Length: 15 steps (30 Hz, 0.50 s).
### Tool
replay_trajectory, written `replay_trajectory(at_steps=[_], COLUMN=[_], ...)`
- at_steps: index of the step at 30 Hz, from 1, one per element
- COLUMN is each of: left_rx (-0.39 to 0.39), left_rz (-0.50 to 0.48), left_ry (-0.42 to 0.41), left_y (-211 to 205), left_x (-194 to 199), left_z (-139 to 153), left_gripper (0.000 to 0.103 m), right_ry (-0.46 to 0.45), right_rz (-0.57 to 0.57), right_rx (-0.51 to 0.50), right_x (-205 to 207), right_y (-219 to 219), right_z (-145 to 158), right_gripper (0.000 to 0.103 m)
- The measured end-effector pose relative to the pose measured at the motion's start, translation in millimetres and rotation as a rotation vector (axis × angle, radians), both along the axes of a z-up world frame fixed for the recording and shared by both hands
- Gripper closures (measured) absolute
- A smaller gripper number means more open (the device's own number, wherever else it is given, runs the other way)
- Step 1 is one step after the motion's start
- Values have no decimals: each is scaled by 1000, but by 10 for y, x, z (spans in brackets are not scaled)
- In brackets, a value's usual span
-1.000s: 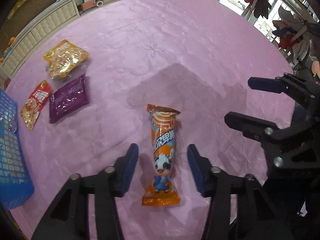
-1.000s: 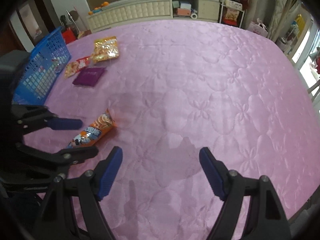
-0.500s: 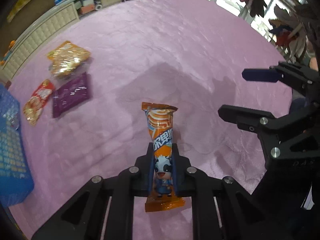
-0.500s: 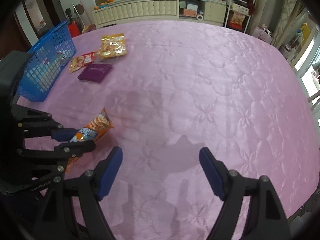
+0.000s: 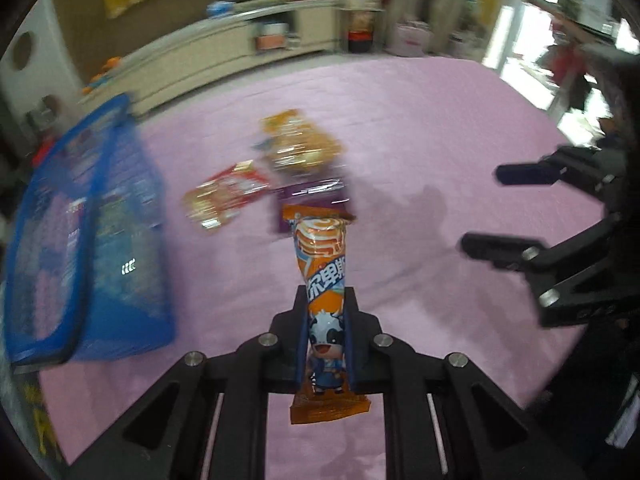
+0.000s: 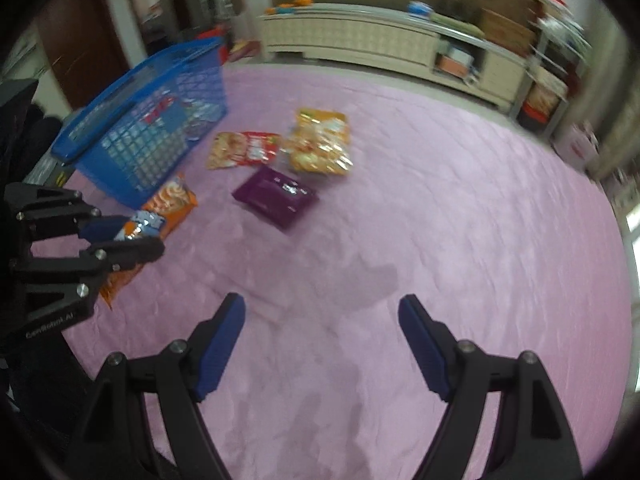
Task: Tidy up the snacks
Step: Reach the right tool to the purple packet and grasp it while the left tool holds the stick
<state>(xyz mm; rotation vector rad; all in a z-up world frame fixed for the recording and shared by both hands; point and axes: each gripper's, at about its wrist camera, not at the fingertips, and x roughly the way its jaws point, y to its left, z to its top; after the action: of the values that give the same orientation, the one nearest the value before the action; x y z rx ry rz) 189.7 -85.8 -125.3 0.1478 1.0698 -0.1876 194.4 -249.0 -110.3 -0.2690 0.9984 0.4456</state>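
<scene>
Orange cow-printed snack (image 5: 325, 300), blue basket (image 5: 92, 240)

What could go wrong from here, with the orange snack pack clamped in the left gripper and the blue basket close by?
1. The left gripper pinches only the lower part of the orange snack pack; most of it sticks out unsupported, so it may swing or slip in transit.
2. The pack could catch the rim of the blue basket and fall outside.
3. The open right gripper hangs near the purple packet and might nudge it.

Bright daylight from the right, motion blur, fisheye edges dark, soft shadows
</scene>
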Motion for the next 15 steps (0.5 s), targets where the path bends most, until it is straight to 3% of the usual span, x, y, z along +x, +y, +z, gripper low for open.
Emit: replay_trajectory(at_steps=[7,15], left_rx=[-80,-41], left_rz=[204,180], left_ry=[9,7], left_y=[372,272], left_x=[77,289], left_z=[-240,-360], left_gripper=[90,90], right_ry=[37,88], right_rz=[175,351], right_rx=[-38,-62], right_x=[464,811], right_y=[253,492], right_z=[-243,-584], right_gripper=[21,21])
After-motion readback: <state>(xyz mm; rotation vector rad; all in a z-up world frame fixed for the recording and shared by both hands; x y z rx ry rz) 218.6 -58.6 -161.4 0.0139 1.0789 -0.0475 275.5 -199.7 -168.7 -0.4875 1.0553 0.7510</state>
